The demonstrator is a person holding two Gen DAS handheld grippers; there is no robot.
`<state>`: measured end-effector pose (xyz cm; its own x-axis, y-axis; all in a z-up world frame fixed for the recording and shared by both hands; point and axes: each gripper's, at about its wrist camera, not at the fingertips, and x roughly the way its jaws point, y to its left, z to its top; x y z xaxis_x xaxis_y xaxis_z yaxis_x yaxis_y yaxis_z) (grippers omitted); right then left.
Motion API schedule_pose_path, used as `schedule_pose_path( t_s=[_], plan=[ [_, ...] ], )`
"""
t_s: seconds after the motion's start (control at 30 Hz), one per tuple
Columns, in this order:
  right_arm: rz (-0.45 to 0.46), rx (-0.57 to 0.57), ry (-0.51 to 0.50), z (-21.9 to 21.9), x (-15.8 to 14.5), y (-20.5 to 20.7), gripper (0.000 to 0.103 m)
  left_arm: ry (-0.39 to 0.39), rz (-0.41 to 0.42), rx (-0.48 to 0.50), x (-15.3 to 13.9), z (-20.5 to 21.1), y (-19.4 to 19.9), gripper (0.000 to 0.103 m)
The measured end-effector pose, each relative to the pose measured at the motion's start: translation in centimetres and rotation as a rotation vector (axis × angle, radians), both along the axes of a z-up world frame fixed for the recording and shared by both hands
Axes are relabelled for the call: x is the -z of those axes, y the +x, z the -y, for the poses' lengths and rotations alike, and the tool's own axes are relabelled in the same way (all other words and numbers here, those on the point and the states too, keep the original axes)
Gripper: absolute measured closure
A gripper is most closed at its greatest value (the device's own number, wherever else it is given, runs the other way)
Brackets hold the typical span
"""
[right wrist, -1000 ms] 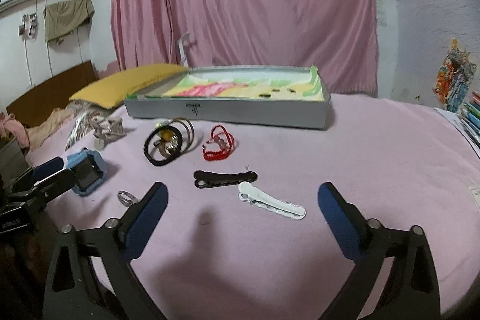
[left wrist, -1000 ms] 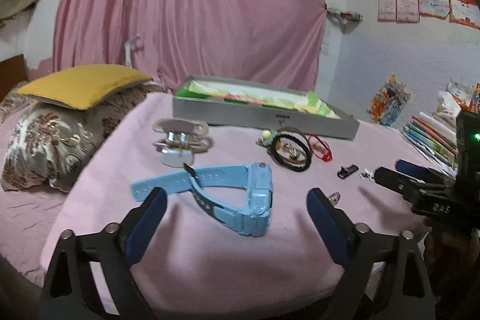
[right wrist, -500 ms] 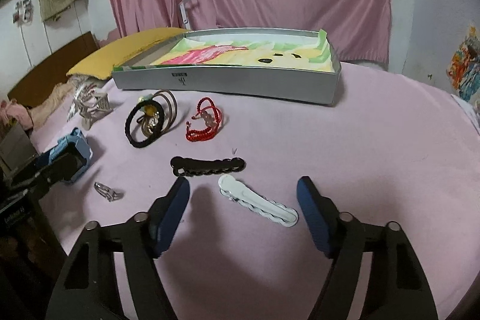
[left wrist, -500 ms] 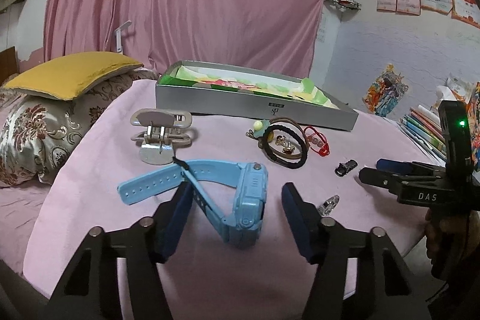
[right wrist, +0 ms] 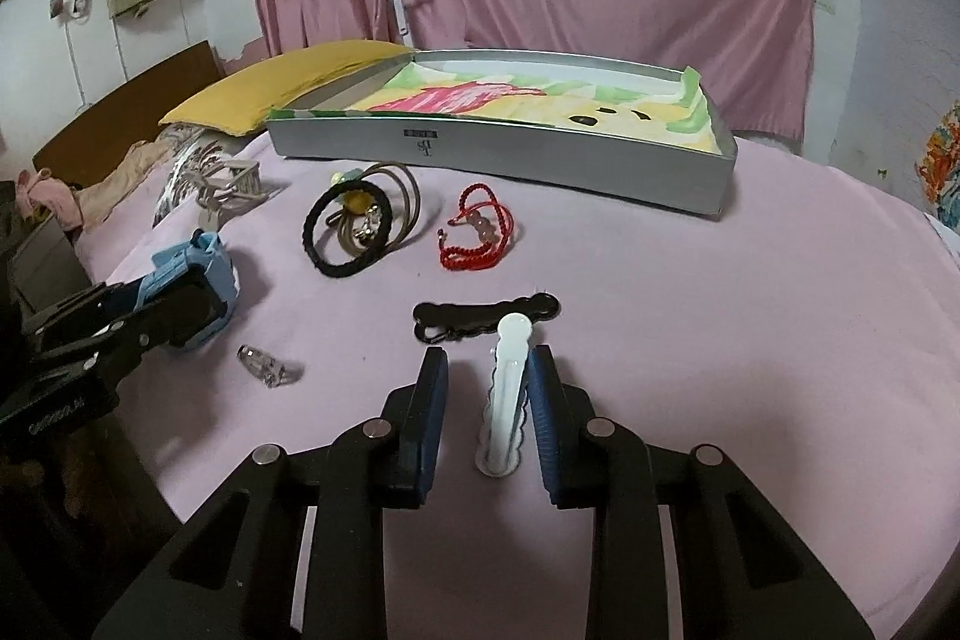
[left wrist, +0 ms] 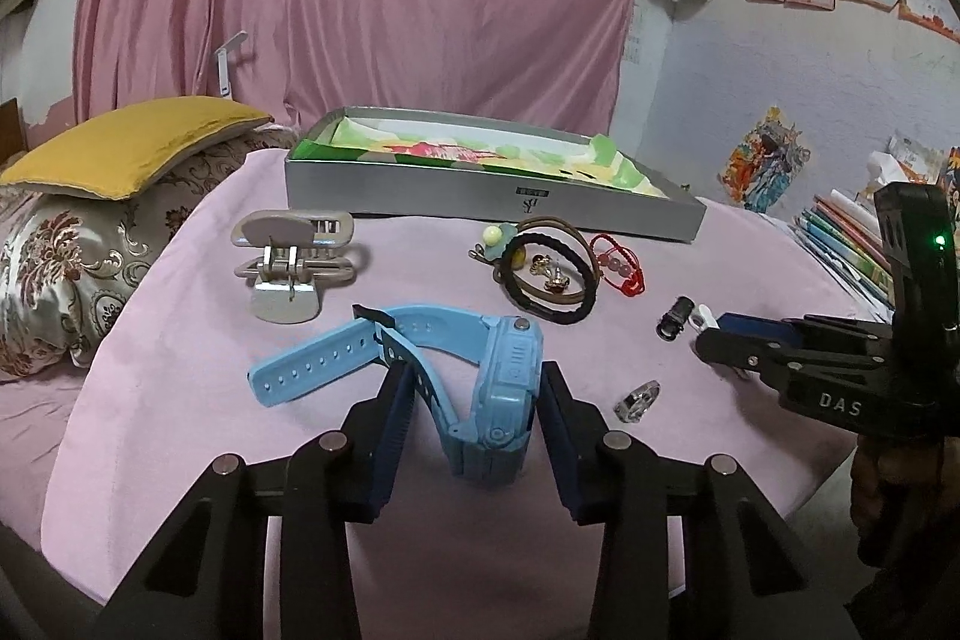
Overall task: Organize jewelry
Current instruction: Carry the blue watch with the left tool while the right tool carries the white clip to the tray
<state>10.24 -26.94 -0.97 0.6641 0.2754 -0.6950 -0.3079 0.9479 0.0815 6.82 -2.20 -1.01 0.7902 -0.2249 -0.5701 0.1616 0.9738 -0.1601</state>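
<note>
My left gripper (left wrist: 474, 412) has its fingers closed in around the blue watch (left wrist: 480, 376) on the pink cloth; both pads seem to touch it. My right gripper (right wrist: 489, 400) straddles a white hair clip (right wrist: 507, 388); the right pad touches it, the left pad stands apart. The silver box (right wrist: 540, 160) with a colourful lining sits at the back and also shows in the left wrist view (left wrist: 480, 196). The right gripper shows in the left wrist view (left wrist: 714, 334), the left gripper in the right wrist view (right wrist: 150, 316).
On the cloth lie a black hair clip (right wrist: 486, 316), a red bracelet (right wrist: 480, 232), black and brown hair ties (right wrist: 354, 226), a grey claw clip (left wrist: 294, 256) and a small clear clip (right wrist: 264, 364). A yellow pillow (left wrist: 126, 142) lies left, books (left wrist: 852, 244) right.
Both grippers have moved forward and narrowed from wide open. The left one now encloses the blue watch; the right one now encloses the white hair clip, which has turned lengthwise between the fingers.
</note>
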Motion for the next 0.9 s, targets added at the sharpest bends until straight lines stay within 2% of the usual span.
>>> schedule_pose_path(
  t_s=[0.07, 0.13, 0.23, 0.4, 0.5, 0.63, 0.73, 0.9],
  plan=[
    [0.009, 0.009, -0.007, -0.1, 0.1, -0.1, 0.081, 0.004, -0.008, 0.004, -0.1, 0.2, 0.1, 0.07],
    [0.032, 0.034, -0.022, -0.2, 0.3, -0.4, 0.092, 0.001, -0.009, 0.017, -0.1, 0.4, 0.1, 0.078],
    [0.036, 0.043, 0.031, 0.3, 0.4, -0.6, 0.092, 0.023, -0.003, 0.034, -0.3, 1.1, 0.0, 0.082],
    [0.047, 0.029, 0.142, 0.9, 0.5, -1.5, 0.093, -0.007, 0.039, 0.061, -0.6, 1.3, -0.9, 0.083],
    [0.121, 0.027, 0.173, 0.8, -0.9, -2.1, 0.093, -0.021, 0.105, 0.057, -1.9, 1.3, -1.3, 0.083],
    [0.251, 0.004, 0.21, 0.2, -4.2, -2.1, 0.093, -0.035, 0.202, 0.044, -4.4, 1.2, -0.6, 0.083],
    [0.348, -0.01, 0.225, -0.6, -6.9, -1.3, 0.093, -0.041, 0.273, 0.039, -6.5, 1.2, 0.8, 0.083],
    [0.466, -0.017, 0.228, -1.9, -9.7, 0.8, 0.093, -0.029, 0.387, 0.014, -9.3, 1.0, 4.0, 0.083]
  ],
)
